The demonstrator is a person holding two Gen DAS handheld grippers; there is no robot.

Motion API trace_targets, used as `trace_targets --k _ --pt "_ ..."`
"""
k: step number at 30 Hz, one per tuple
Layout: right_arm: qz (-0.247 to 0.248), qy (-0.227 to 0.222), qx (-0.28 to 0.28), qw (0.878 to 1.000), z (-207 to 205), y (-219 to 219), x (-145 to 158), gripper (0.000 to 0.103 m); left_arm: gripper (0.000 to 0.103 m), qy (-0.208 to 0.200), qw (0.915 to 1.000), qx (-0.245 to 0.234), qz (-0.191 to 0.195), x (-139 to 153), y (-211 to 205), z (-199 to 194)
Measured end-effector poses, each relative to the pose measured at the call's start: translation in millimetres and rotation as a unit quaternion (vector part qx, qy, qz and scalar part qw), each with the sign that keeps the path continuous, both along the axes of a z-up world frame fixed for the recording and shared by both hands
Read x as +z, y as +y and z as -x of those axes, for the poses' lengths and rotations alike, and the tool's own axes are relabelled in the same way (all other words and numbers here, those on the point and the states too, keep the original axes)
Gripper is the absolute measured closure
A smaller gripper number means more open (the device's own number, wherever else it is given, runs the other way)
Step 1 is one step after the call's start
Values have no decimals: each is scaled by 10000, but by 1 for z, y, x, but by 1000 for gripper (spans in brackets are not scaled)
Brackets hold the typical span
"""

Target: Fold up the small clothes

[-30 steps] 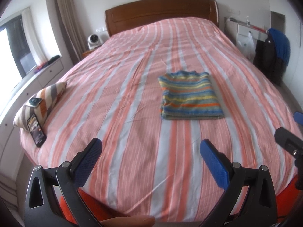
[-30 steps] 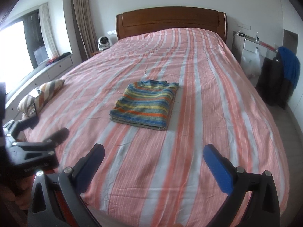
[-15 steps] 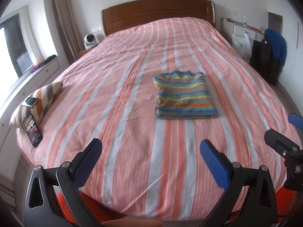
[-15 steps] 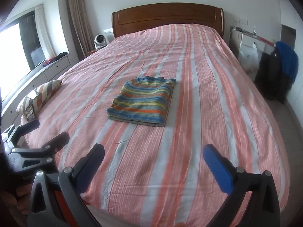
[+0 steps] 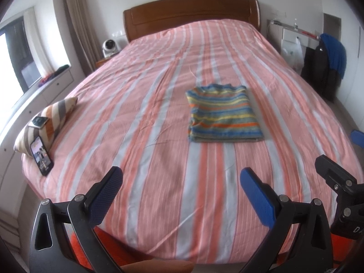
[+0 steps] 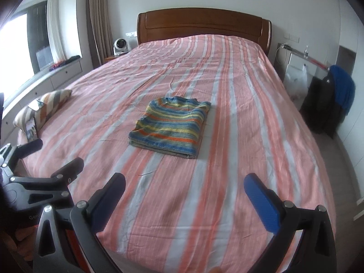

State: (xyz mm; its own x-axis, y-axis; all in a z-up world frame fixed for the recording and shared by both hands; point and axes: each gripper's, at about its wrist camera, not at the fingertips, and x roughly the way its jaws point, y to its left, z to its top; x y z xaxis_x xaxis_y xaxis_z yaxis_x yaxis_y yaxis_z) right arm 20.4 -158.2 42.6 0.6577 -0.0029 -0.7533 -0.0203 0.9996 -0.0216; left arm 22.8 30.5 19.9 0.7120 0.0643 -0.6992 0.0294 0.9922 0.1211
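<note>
A striped garment (image 5: 221, 113), in blue, yellow, green and orange, lies folded into a neat rectangle in the middle of the bed (image 5: 159, 136); it also shows in the right wrist view (image 6: 171, 126). My left gripper (image 5: 179, 182) is open and empty, held over the foot of the bed, well short of the garment. My right gripper (image 6: 185, 187) is open and empty too, also near the foot edge. Each gripper shows at the edge of the other's view, the right one (image 5: 336, 182) and the left one (image 6: 34, 173).
A striped pillow (image 5: 49, 118) with a small device on it and a phone (image 5: 41, 158) leaning against it sit at the bed's left edge. Wooden headboard (image 5: 191, 11) at the far end. Dark clothes and a blue garment (image 5: 334, 54) hang at the right. Window bench at left.
Both grippers have drawn back from the bed, so the garment looks smaller and more of the room shows. Both stay open; the garment has not moved.
</note>
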Motion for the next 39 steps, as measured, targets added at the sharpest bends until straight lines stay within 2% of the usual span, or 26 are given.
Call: trace_targets --k 4,13,25,39 --pt "236 24 -11 9997 2 3 -2 0 0 50 10000 16 17 -2 1 -2" --pt "281 137 59 9995 3 5 -4 0 0 185 9998 -21 49 -6 -2 -2" --pt "294 150 90 9994 5 7 -3 0 0 193 9998 -52 33 -6 -4 0" --pt "73 159 233 9996 4 10 -4 0 0 191 9998 -49 19 -6 -6 1"
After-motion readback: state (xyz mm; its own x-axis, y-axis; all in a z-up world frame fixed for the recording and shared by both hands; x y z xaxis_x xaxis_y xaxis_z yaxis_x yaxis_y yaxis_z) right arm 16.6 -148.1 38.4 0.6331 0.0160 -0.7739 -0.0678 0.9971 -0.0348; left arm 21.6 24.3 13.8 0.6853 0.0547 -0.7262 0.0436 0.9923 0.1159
